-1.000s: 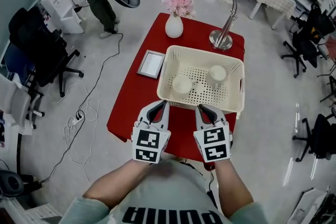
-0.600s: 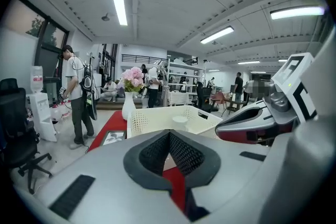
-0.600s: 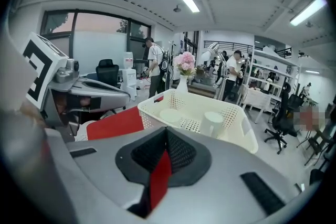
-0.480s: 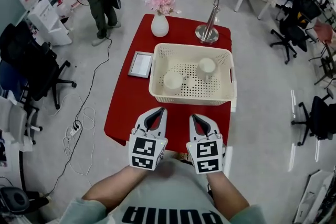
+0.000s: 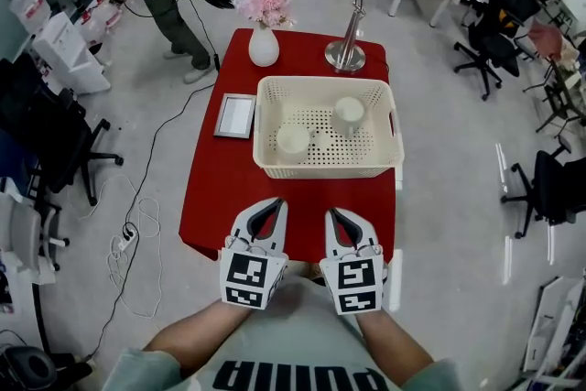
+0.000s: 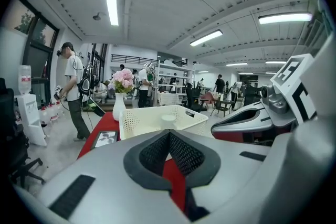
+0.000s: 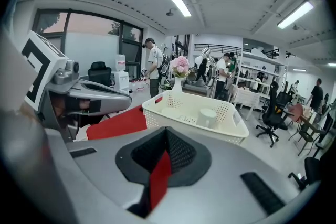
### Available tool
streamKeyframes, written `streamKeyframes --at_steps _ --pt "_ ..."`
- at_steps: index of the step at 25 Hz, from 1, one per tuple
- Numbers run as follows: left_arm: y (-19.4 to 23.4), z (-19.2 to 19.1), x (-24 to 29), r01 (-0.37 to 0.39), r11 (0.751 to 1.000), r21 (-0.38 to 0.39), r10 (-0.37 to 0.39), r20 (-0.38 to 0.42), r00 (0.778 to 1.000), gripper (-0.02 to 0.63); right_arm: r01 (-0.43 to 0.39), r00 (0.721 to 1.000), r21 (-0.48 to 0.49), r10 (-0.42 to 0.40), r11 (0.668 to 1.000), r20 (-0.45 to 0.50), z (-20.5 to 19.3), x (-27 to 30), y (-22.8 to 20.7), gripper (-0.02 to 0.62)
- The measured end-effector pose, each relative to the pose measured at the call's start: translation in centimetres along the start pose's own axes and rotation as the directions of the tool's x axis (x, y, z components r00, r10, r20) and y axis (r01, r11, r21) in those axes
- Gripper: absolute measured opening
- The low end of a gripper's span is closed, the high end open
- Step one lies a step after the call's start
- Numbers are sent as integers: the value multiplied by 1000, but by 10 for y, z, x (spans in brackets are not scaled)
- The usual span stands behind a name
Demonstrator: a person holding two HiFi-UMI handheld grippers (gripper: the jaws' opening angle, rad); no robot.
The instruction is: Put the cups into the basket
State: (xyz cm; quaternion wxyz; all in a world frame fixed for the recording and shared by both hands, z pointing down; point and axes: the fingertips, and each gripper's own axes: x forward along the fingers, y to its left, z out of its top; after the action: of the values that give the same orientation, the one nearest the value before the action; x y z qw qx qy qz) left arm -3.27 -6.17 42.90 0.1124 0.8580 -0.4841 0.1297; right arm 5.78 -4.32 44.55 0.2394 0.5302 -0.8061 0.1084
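Cups in the basket – tongs empty

The left cup (image 5: 293,142) and right cup (image 5: 348,114) stand in the basket (image 5: 325,169), mid-table (image 5: 233,192). The left gripper (image 5: 270,208) and right gripper (image 5: 341,217) hang at the near edge, jaws together on nothing. The job looks done – hold clear. The vase (image 5: 264,46), lamp (image 5: 346,55) and frame (image 5: 235,115) flank the basket; nothing blocks it.

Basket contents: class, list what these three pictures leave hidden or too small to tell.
1. Head view: the small pale thing between the nearer cup and the farther cup in the basket is too small to identify.
2. Left gripper view: the basket's near wall hides all but one cup top.
3. Head view: the picture frame holds an image too small to read.
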Motion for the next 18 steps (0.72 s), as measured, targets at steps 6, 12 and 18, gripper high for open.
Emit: streamKeyframes --at_steps 6,12,18 --pt "3 -7 -10 25 1000 1 -25 6 1000 5 32 999 23 -32 999 -19 -8 -4 8 14" --pt "5 -15 -19 54 999 -3 -54 8 998 6 70 997 12 -70 997 -35 -14 -7 13 14" --pt "5 -13 -23 24 1000 -9 -24 19 1000 5 40 999 22 -39 999 -4 -13 -7 15 14"
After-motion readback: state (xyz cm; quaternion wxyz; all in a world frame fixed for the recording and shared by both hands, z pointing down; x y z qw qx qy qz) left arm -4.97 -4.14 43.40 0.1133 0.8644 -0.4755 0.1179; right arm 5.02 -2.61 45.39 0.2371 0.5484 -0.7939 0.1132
